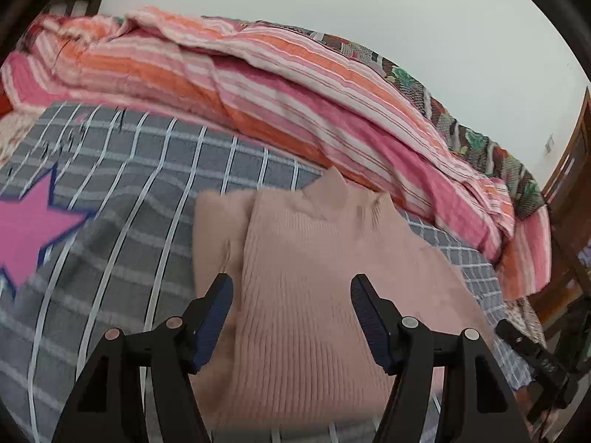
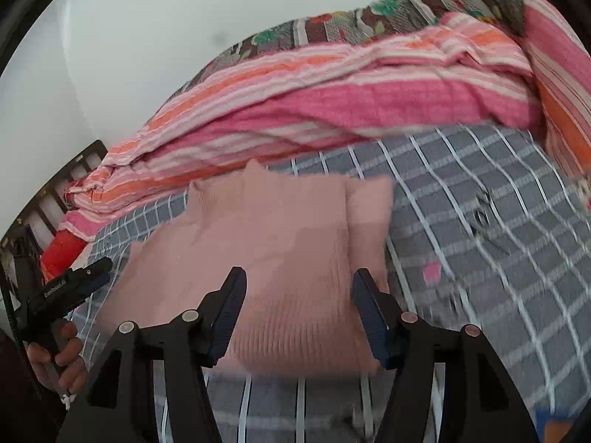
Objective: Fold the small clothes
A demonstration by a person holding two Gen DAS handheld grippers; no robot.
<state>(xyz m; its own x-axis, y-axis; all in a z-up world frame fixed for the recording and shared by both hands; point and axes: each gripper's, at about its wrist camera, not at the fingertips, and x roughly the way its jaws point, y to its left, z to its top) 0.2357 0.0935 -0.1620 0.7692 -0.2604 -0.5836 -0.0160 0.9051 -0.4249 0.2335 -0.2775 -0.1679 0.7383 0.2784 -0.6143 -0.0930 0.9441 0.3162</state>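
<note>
A pink ribbed knit sweater (image 1: 314,258) lies flat on the grey checked bed sheet (image 1: 147,192), collar pointing away, with one sleeve folded over along its left side. My left gripper (image 1: 291,288) is open and empty, hovering just above the sweater's lower half. The sweater also shows in the right wrist view (image 2: 273,251), with the folded sleeve on its right side. My right gripper (image 2: 299,288) is open and empty above the sweater's hem. The other gripper (image 2: 70,288), held in a hand, shows at the left edge of the right wrist view.
A rumpled pink and orange striped quilt (image 1: 258,85) lies bunched along the far side of the bed (image 2: 369,85). A pink star print (image 1: 26,221) marks the sheet at left. Wooden furniture (image 1: 569,192) stands at the right. A white wall is behind.
</note>
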